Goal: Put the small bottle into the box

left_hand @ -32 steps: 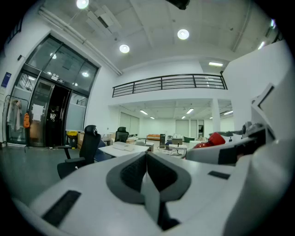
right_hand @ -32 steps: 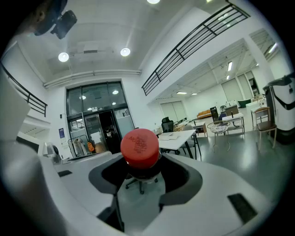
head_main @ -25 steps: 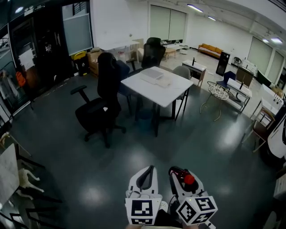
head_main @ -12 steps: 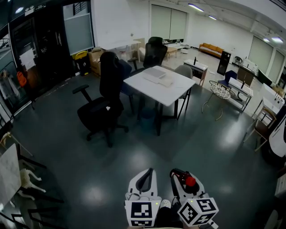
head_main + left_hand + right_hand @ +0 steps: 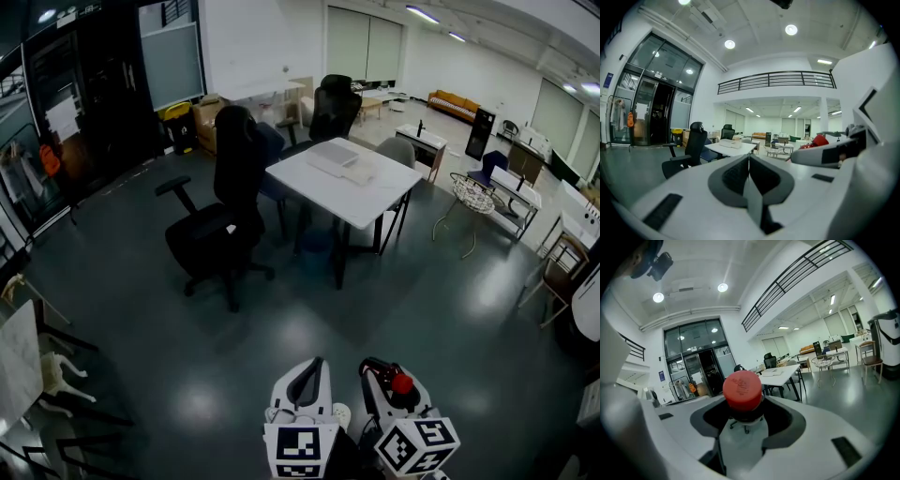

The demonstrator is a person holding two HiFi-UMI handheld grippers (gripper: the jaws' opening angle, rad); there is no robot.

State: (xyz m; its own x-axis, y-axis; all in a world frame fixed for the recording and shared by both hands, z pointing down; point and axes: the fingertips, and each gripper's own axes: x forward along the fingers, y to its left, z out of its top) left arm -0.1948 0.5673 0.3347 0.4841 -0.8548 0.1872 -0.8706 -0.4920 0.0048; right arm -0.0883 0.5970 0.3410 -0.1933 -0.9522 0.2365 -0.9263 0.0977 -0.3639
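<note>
My right gripper [image 5: 389, 382] is shut on a small bottle with a red cap [image 5: 402, 382]; in the right gripper view the red cap [image 5: 742, 389] sticks up between the jaws. My left gripper [image 5: 307, 375] is shut with nothing in it, its pads pressed together [image 5: 749, 174]. Both are held low at the bottom of the head view, side by side. A flat white box [image 5: 332, 158] lies on the white table [image 5: 349, 192] far ahead across the room. In the left gripper view the bottle [image 5: 816, 142] shows at right.
A black office chair [image 5: 220, 223] stands left of the table, another [image 5: 335, 108] behind it. A grey chair [image 5: 396, 153] sits at the table's right. A wire side table [image 5: 462, 195] is further right. Dark shiny floor [image 5: 281, 328] lies between me and the table.
The view has shifted slightly: table and chairs have moved a little right and down in the head view. Both grippers stay as they were, the right still shut on the bottle.
</note>
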